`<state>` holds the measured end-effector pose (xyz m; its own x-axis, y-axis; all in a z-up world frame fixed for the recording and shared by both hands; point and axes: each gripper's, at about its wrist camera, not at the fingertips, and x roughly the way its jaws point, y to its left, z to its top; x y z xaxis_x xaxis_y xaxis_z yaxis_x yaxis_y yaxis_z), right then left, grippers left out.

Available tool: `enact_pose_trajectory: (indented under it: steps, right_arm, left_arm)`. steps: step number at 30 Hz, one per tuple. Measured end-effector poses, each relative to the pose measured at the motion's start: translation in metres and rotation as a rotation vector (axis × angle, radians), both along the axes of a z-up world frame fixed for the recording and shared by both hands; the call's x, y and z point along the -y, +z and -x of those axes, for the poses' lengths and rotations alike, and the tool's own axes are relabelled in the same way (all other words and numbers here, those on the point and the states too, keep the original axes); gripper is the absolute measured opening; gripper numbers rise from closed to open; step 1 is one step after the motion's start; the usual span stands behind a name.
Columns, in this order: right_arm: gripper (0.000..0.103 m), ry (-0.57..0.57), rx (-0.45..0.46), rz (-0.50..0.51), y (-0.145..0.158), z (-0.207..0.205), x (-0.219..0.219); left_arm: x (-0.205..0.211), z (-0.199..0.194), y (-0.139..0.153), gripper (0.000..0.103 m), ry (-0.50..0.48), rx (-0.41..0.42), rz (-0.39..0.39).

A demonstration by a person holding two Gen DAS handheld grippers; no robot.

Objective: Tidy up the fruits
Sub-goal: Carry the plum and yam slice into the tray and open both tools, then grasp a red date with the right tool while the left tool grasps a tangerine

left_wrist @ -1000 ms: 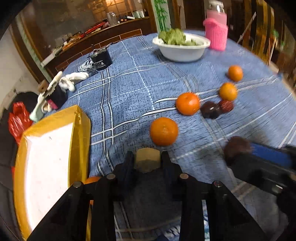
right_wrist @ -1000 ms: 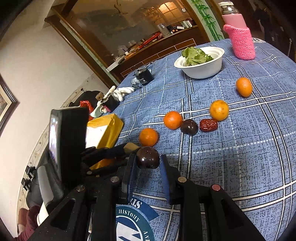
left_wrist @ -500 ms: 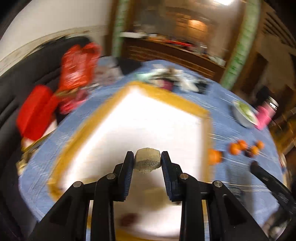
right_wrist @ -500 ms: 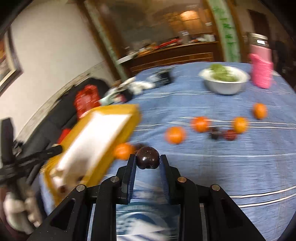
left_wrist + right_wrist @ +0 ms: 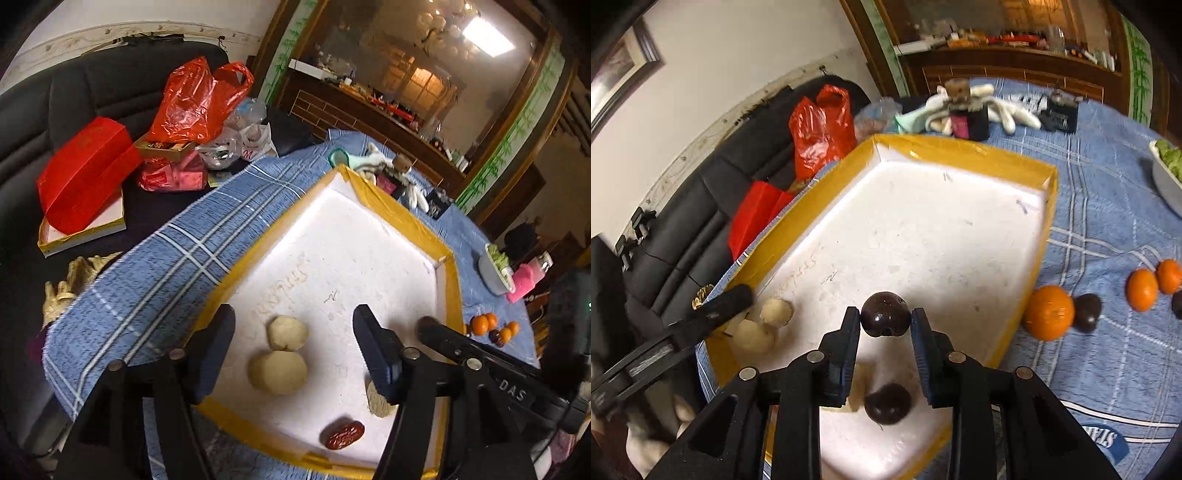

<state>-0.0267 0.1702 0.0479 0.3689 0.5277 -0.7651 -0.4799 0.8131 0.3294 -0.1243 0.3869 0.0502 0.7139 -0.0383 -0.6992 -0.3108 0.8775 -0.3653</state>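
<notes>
Right tongs (image 5: 885, 325) are clamped on a dark round fruit (image 5: 885, 314), held between both pads above the white floor of the yellow-edged tray (image 5: 960, 155). Left tongs (image 5: 293, 343) are spread wide with nothing gripped; two pale round fruits (image 5: 282, 354) are seen on the tray floor between and just ahead of the pads, one touching the other. Under the right pad of the left tongs a third pale piece (image 5: 380, 400) is partly hidden, and a red date (image 5: 345, 436) lies nearer the tongs' base. Below the right tongs a second dark fruit (image 5: 887, 402) is resting in the tray. Further out, right of the tray wall, an orange (image 5: 1049, 312) and more small fruit are left on the blue checked cloth (image 5: 1108, 229). Step judged: placing phase, left drop done, right drop not yet made. Next move calls for the right tongs to be lowered and opened beside the other dark fruit, so that like stays with like and rolling is avoided.
</notes>
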Motion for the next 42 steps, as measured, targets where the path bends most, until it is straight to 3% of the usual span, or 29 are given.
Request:
enact_pose_trajectory:
  steps: [3, 11, 13, 15, 19, 24, 31, 35, 42]
  right_arm:
    - [0.053, -0.026, 0.013, -0.020, 0.007, 0.003, 0.004]
    - [0.053, -0.113, 0.112, -0.054, 0.052, 0.036, 0.062]
    - [0.057, -0.139, 0.143, -0.052, 0.057, 0.049, 0.080]
    - [0.063, -0.187, 0.158, -0.046, 0.055, 0.062, 0.104]
    - [0.063, -0.268, 0.143, -0.034, 0.043, 0.076, 0.153]
    - [0.063, -0.373, 0.113, -0.003, 0.030, 0.076, 0.215]
    - [0.062, -0.459, 0.121, 0.065, 0.018, 0.048, 0.268]
    - [0.046, -0.502, 0.114, 0.102, 0.008, 0.009, 0.287]
    - [0.045, -0.536, 0.030, 0.009, -0.017, -0.054, 0.294]
  left_arm:
    - [-0.008, 0.008, 0.006, 0.071, 0.018, 0.030, 0.035]
    - [0.007, 0.032, 0.034, 0.073, -0.007, 0.109, 0.060]
    - [0.020, 0.037, 0.044, 0.074, -0.035, 0.133, 0.052]
    - [0.035, 0.041, 0.054, 0.074, -0.070, 0.153, 0.037]
    - [0.077, 0.044, 0.069, 0.074, -0.156, 0.172, -0.013]
    - [0.122, 0.036, 0.068, 0.075, -0.243, 0.141, -0.055]
    - [0.186, 0.006, 0.051, 0.075, -0.386, 0.066, -0.086]
    - [0.209, -0.015, 0.041, 0.075, -0.421, 0.032, -0.120]
    - [0.237, -0.053, 0.025, 0.075, -0.455, -0.011, -0.171]
